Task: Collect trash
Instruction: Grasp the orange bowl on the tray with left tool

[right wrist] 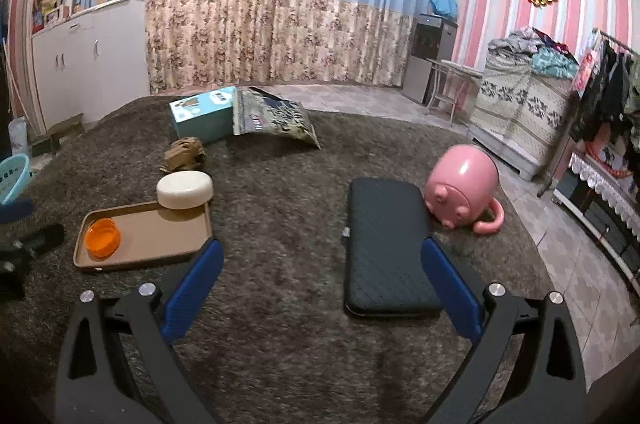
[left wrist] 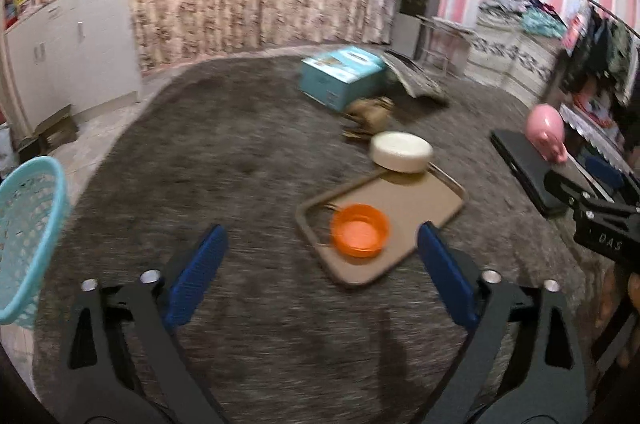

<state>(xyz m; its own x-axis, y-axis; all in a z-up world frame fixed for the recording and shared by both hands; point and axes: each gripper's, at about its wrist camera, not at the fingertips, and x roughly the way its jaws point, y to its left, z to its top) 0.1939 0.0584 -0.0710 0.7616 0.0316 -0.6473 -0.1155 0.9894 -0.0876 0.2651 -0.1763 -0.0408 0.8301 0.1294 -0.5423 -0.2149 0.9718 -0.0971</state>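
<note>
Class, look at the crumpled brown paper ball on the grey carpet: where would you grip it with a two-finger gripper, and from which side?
Grip the crumpled brown paper ball across its middle, coming from above with open jaws. It lies loose on the grey carpet, apart from the teal cardboard box behind it and the white round container in front, so a top approach probably avoids both. Its crumpled folds should compress and give the pads purchase.

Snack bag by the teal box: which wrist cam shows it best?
Right wrist. The snack bag shows its printed face, sharp, leaning on the teal box. Left wrist shows it blurred, edge-on and partly behind the box.
</note>
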